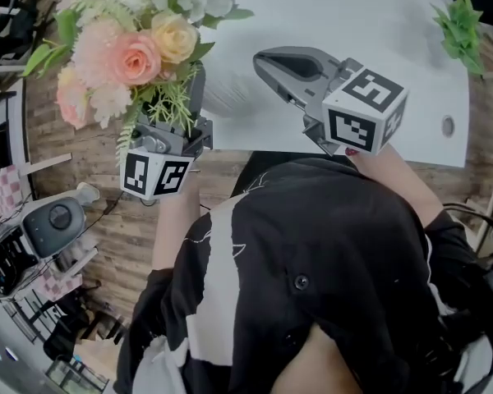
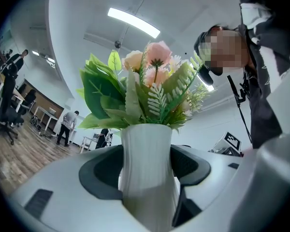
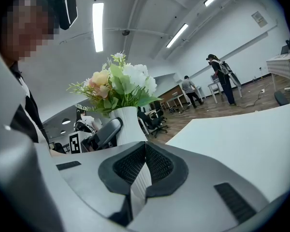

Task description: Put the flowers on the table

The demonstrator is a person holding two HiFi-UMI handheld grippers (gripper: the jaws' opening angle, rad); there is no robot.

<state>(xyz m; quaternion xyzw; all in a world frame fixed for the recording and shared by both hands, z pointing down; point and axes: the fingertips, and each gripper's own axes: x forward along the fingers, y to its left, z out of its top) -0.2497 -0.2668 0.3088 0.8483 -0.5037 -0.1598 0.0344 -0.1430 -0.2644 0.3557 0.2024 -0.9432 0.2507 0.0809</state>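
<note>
A bouquet of pink, peach and white flowers stands in a ribbed white vase. My left gripper is shut on the vase's narrow waist and holds it upright in the air, left of the white table and over the wood floor. In the head view the blooms hide the vase. My right gripper hovers over the table's near edge, its jaws shut with nothing between them. From the right gripper view the vase and flowers sit just to the left of the table.
A small green plant lies at the table's far right corner, and a cable hole is near its right edge. A grey device sits on the floor at the left. Office chairs and several people are far off.
</note>
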